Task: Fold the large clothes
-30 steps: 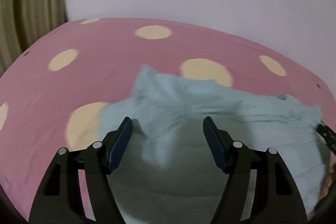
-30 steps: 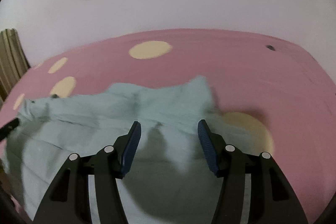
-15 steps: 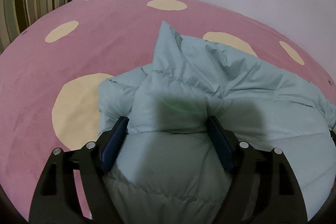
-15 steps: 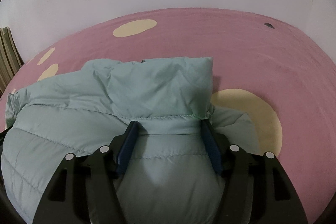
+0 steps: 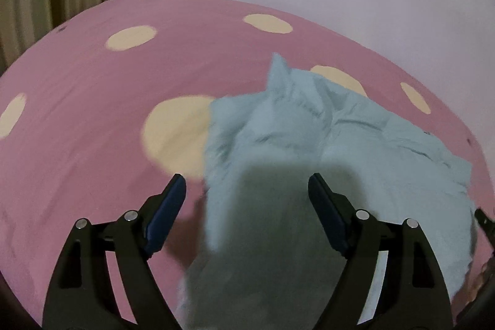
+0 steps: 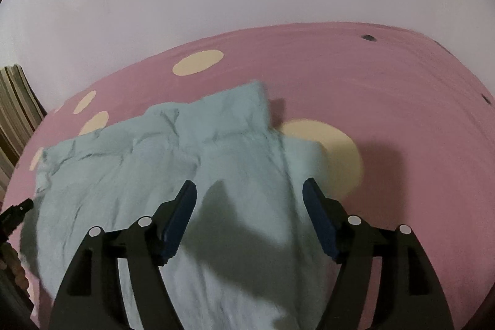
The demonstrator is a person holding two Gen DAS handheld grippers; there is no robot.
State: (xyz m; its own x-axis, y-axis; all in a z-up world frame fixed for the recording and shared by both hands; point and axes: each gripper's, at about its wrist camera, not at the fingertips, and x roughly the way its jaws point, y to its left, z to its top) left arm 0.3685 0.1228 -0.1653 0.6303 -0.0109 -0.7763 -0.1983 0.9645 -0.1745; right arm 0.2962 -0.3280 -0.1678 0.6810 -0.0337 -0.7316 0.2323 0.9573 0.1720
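Lying across the pink bed cover (image 5: pixel 92 119) with its cream dots, the pale blue-green padded jacket (image 5: pixel 309 144) sits bunched and rumpled, one folded flap standing up in a peak toward twelve o'clock in both wrist views. In the left wrist view it fills the field from the centre out to four o'clock; in the right wrist view the jacket (image 6: pixel 185 163) runs from the centre out to nine o'clock.

The main risk, judged from this layout, is that the puffy fill springs back: a fold laid over with nothing pressing on it may slide open or slump sideways, and the raised peak could topple the wrong way. A second risk is an uneven fold, since the two sides look differently bunched.

The left gripper (image 5: pixel 247 190) has its fingers spread wide, having just been opening; the jacket's edge lies below and between them, but neither pad presses on it. Its left finger hangs over bare cover, its right over cloth. The right gripper (image 6: pixel 249 197) likewise has its fingers spread apart, also just opened further, with cloth beneath them and no pinch. Both point steeply down at the bed, side by side. A tip of the right gripper shows at four o'clock in the left wrist view.
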